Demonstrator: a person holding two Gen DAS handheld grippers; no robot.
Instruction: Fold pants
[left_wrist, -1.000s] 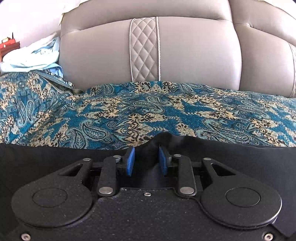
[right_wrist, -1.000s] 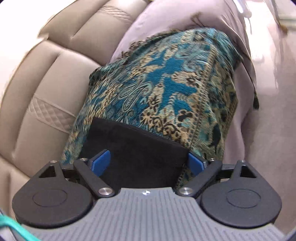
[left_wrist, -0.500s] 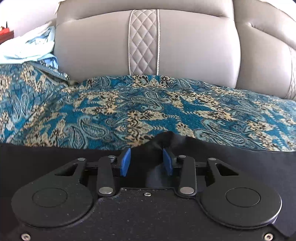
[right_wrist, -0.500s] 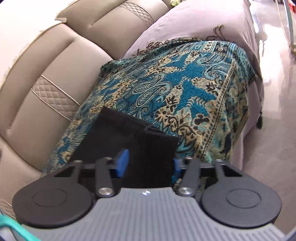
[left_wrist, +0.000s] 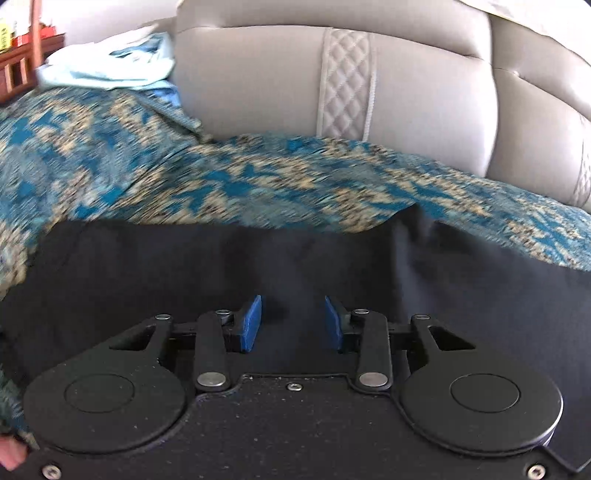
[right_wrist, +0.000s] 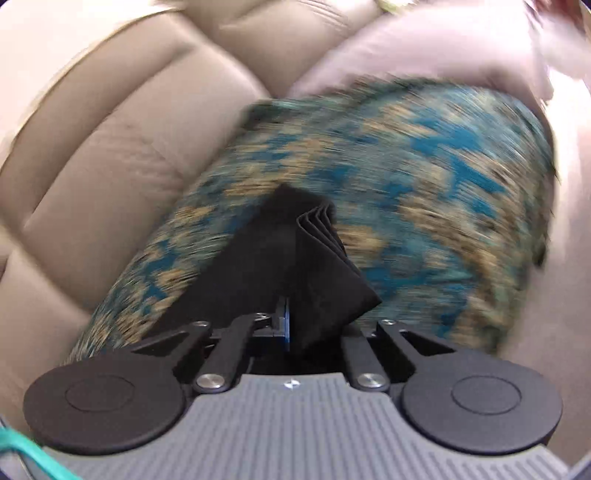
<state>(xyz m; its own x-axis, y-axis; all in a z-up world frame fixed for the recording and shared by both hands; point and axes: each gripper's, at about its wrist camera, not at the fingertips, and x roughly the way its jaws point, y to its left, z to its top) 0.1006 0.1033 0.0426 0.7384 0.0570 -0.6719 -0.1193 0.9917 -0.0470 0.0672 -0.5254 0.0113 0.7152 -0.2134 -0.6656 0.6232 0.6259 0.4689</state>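
Observation:
Black pants (left_wrist: 192, 269) lie spread on a blue and gold paisley throw over a sofa seat. My left gripper (left_wrist: 293, 325) hovers over the black cloth with its blue pads apart, holding nothing. In the right wrist view my right gripper (right_wrist: 295, 325) is shut on a bunched, layered end of the pants (right_wrist: 317, 266), which rises in folds in front of the fingers. The right-hand pad is hidden by the cloth.
The paisley throw (left_wrist: 258, 177) covers the seat. The beige leather sofa back (left_wrist: 277, 81) stands behind. A light blue garment (left_wrist: 110, 70) lies at the far left by a wooden shelf (left_wrist: 22, 62). A pale cushion (right_wrist: 424, 48) lies beyond the throw's end.
My right gripper closed from wide open onto the end of the pants and gathered it. My left gripper let go of the cloth, opened a little and moved over the flat pants.

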